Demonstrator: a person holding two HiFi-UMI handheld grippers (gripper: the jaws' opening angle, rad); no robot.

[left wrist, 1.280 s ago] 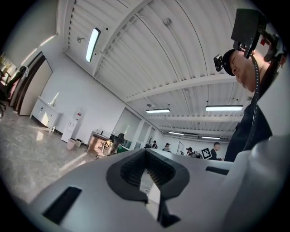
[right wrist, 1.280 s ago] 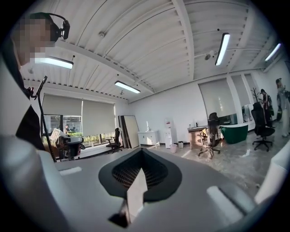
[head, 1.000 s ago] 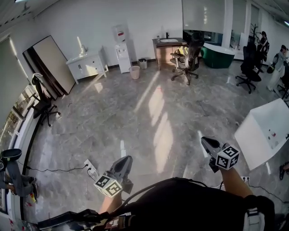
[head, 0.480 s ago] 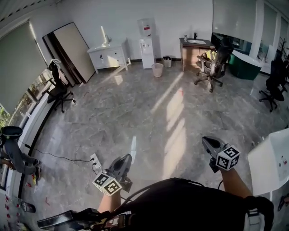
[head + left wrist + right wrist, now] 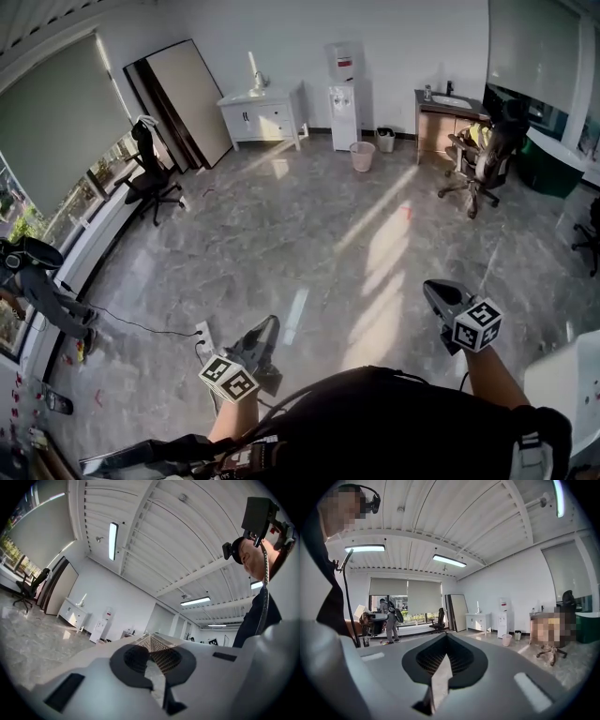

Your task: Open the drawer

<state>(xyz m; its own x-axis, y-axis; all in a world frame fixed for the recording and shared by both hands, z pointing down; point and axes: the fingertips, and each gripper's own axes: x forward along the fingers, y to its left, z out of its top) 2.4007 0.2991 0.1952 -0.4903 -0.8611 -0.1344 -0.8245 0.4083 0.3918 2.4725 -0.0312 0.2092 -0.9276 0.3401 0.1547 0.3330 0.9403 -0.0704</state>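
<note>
The floor [image 5: 309, 225] (grey marble, sunlit) runs open from the person to the far wall. The white cabinet [image 5: 261, 120] with the drawers stands against that wall, beside a water dispenser [image 5: 344, 89]. It is well apart from both grippers, and its fronts look flush. The left gripper [image 5: 267, 325] and right gripper [image 5: 431, 287] hang near the person's body, jaws together and empty.

A glossy grey marble floor [image 5: 281, 234] carries a water dispenser [image 5: 344, 98]. A white cabinet [image 5: 263, 119] stands beside the dispenser, and a pink bin [image 5: 362, 156] just before it.
</note>
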